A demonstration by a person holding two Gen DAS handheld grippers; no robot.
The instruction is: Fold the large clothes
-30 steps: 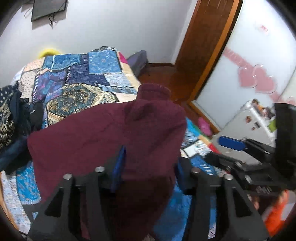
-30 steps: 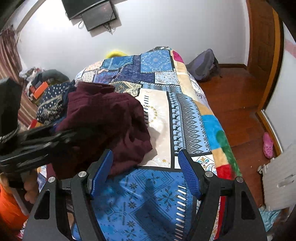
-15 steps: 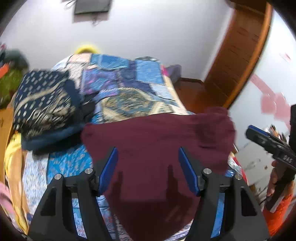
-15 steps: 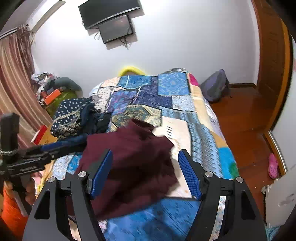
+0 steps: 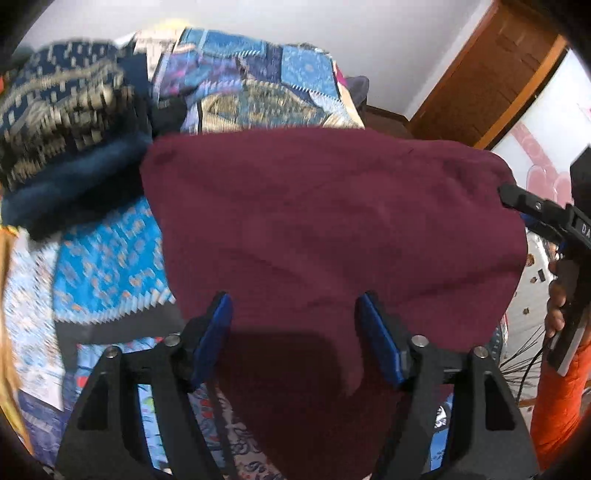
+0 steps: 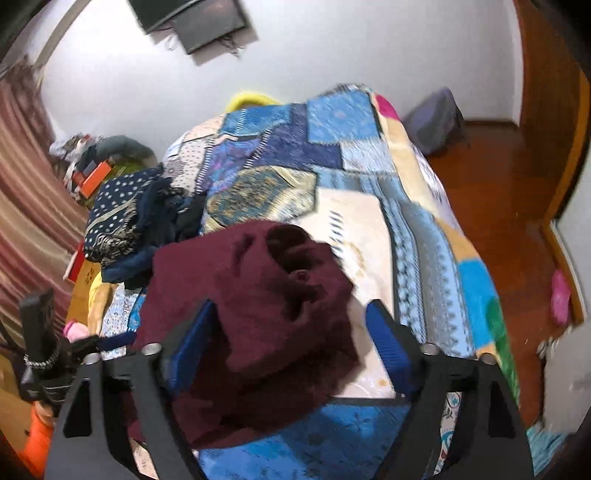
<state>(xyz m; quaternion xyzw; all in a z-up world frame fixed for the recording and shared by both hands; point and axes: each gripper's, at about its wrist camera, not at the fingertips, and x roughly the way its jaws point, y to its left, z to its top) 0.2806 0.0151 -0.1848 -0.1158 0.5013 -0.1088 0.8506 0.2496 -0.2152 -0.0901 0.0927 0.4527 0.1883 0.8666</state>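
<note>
The maroon garment (image 5: 325, 229) lies on the bed (image 6: 417, 236), spread over the patchwork quilt (image 6: 332, 155) near the bed's foot. In the left wrist view it shows as a broad, fairly flat sheet; in the right wrist view it is bunched, with a rumpled hump at its far end. The left gripper (image 5: 295, 325) hangs over the near part of the cloth with its jaws wide; they have just been opening, and the blue pads (image 5: 218, 332) stand apart with maroon fabric seen between them, not pressed. The right gripper (image 6: 288, 339) also has wide jaws that have just been opening, its pads on either side of the crumpled cloth without pinching it. In the left view the right gripper (image 5: 532, 206) reaches in from the right edge, its tip at the garment's right border; a hand (image 5: 557, 295) and an orange sleeve (image 5: 561, 398) show below it. Beside the garment, toward the bed's left side, sits a pile of dark blue patterned clothes (image 6: 125, 218). A screen (image 6: 192, 18) hangs on the white wall beyond the bed, and a pink slipper (image 6: 559, 295) lies on the wooden floor (image 6: 509, 206)
</note>
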